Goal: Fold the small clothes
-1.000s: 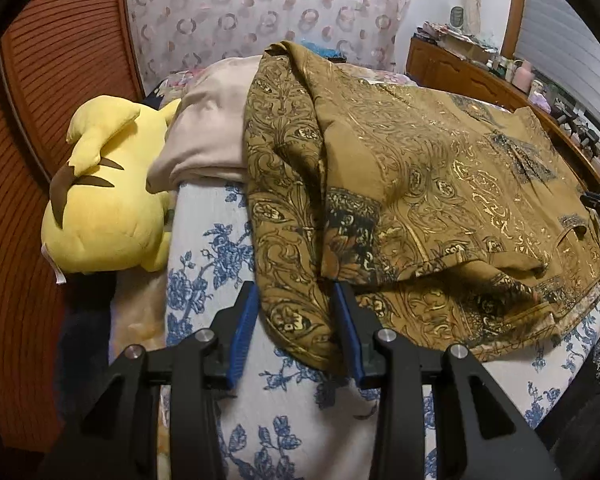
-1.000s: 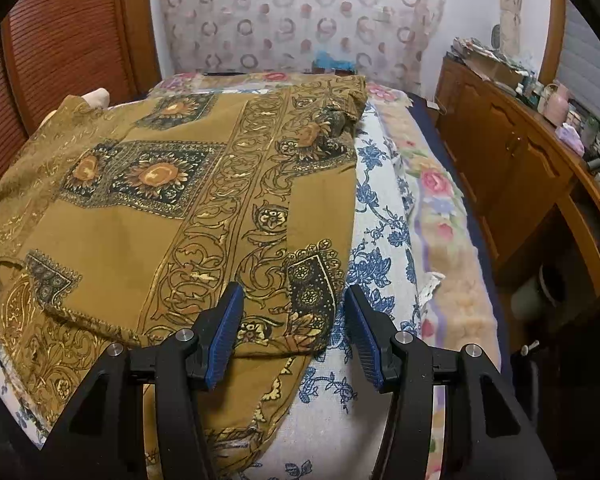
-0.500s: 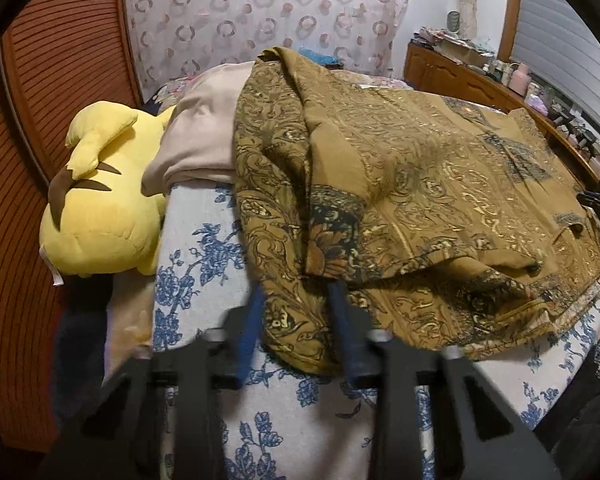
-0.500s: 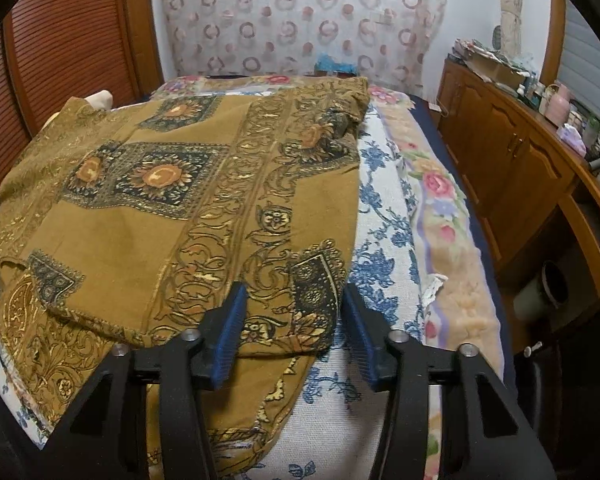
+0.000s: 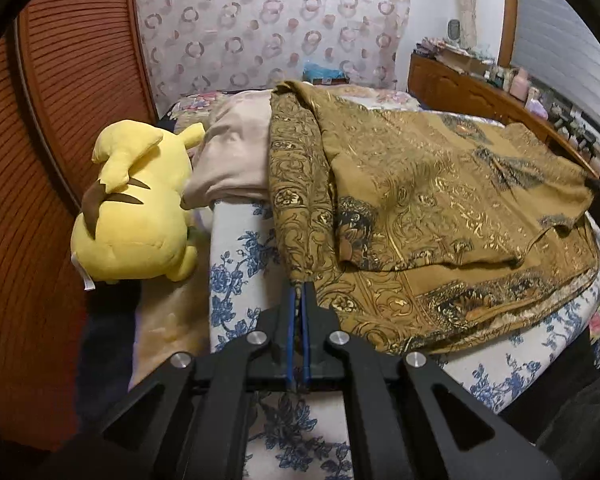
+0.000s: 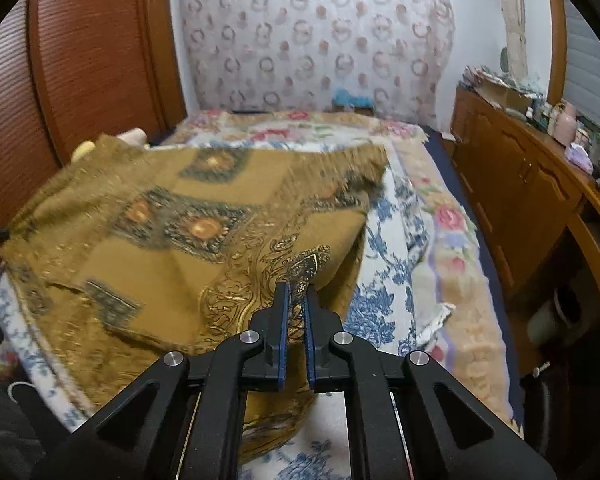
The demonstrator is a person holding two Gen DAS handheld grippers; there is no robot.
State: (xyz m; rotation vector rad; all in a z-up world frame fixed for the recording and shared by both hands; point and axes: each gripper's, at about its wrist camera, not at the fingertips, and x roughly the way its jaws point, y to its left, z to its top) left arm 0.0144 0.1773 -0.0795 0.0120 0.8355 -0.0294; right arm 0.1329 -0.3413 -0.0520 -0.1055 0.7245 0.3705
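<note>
A mustard-brown patterned garment (image 5: 440, 208) lies spread over the bed, partly folded on itself. My left gripper (image 5: 299, 286) is shut on its near left edge, which rises taut from the blue pads. In the right wrist view the same garment (image 6: 172, 224) is lifted off the bed at its near right corner. My right gripper (image 6: 295, 286) is shut on that corner. The far part of the cloth is blurred with motion.
A yellow plush toy (image 5: 136, 208) lies at the bed's left edge beside a beige pillow (image 5: 236, 160). The bed has a blue-flowered white cover (image 6: 388, 264). A wooden cabinet (image 6: 512, 184) with bottles stands on the right. A ribbed wooden panel (image 5: 68, 92) stands on the left.
Both grippers have closed on the garment's near edge, one at each side. The right one has lifted its corner off the bed and the cloth is moving.
</note>
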